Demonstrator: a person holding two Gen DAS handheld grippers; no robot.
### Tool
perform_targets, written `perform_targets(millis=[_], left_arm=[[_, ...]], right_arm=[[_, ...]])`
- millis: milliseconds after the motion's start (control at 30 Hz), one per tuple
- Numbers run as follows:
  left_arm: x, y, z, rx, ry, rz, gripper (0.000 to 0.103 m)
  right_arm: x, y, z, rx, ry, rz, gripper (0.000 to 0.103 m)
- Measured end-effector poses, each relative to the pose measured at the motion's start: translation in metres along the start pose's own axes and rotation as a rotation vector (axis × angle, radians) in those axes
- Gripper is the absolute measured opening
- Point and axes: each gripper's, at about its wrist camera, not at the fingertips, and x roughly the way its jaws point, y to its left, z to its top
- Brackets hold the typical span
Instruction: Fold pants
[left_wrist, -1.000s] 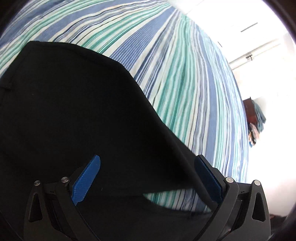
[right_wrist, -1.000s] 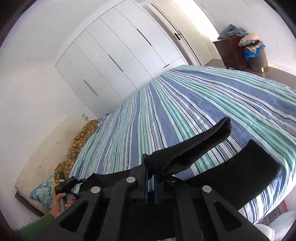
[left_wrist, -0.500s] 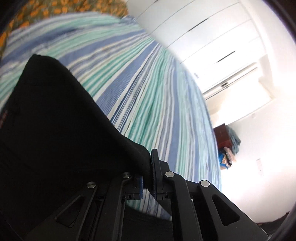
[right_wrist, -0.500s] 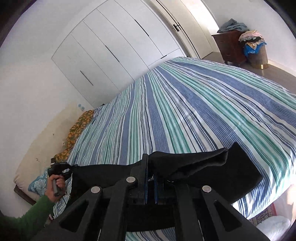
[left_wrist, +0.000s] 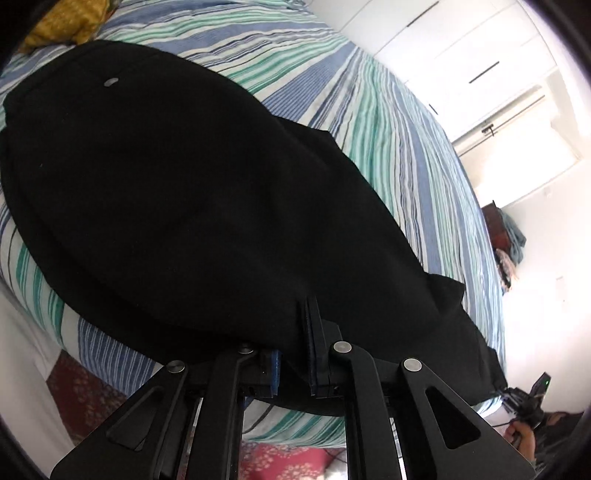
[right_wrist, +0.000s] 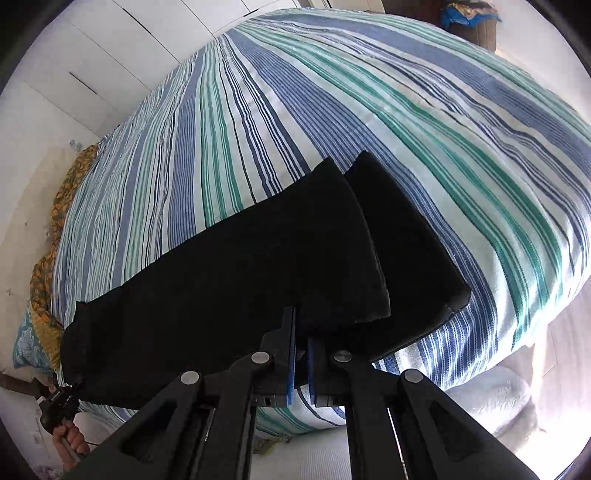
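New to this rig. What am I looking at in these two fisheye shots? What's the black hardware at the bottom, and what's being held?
There is no robot here. A person holds a two-finger gripper in each hand, and each gripper carries a fisheye camera looking forward along its fingers, so the black linkage at the bottom of each picture is that gripper itself.

One picture comes from the left gripper, the other from the right gripper. Both sets of jaws, lined with blue pads, are shut on the near edge of the black pants, which lie along the near side of the striped bed. In the right view the two leg ends overlap unevenly.

Each view's corner shows the other hand.
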Motion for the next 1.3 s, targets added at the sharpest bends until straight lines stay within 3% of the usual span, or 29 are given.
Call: perform_targets(millis=[33, 100, 167, 267, 300, 333, 367, 533, 667, 767, 1300], left_arm=[[0.001, -0.001, 0.0, 0.002, -0.002, -0.002, 0.01], [0.001, -0.003, 0.004, -0.015, 0.001, -0.019, 0.015], [0.001, -0.002, 0.003, -0.029, -0.002, -0.026, 0.016], [-0.005, -0.002, 0.001, -0.04, -0.008, -0.041, 0.016], [-0.006, -0.001, 0.0, -0.042, -0.01, -0.047, 0.016], [-0.011, 0.003, 0.002, -0.04, -0.01, -0.053, 0.015], [-0.011, 0.002, 0.002, -0.034, -0.011, -0.057, 0.015], [-0.02, 0.007, -0.008, 0.041, 0.008, -0.04, 0.009], [-0.013, 0.003, -0.005, 0.061, 0.029, -0.031, 0.009], [-0.014, 0.0, -0.004, 0.076, 0.029, -0.024, 0.009], [-0.011, 0.003, -0.012, 0.131, 0.058, 0.078, 0.007]], right_arm=[[-0.004, 0.0, 0.0, 0.002, -0.015, 0.006, 0.009], [-0.007, 0.0, -0.003, 0.018, -0.024, 0.023, 0.02], [-0.012, -0.001, -0.007, 0.055, -0.035, 0.06, 0.042], [-0.025, -0.008, -0.007, 0.115, -0.086, 0.091, 0.045], [-0.028, -0.014, -0.008, 0.151, -0.1, 0.106, 0.044], [-0.029, -0.021, -0.009, 0.191, -0.114, 0.11, 0.031], [-0.031, -0.027, -0.01, 0.223, -0.125, 0.1, 0.006], [-0.051, -0.025, -0.016, 0.218, -0.203, -0.012, 0.005], [-0.054, -0.03, -0.019, 0.242, -0.206, -0.12, 0.005], [-0.053, -0.038, -0.02, 0.288, -0.197, -0.128, 0.005], [-0.045, -0.026, -0.018, 0.244, -0.173, -0.206, 0.005]])
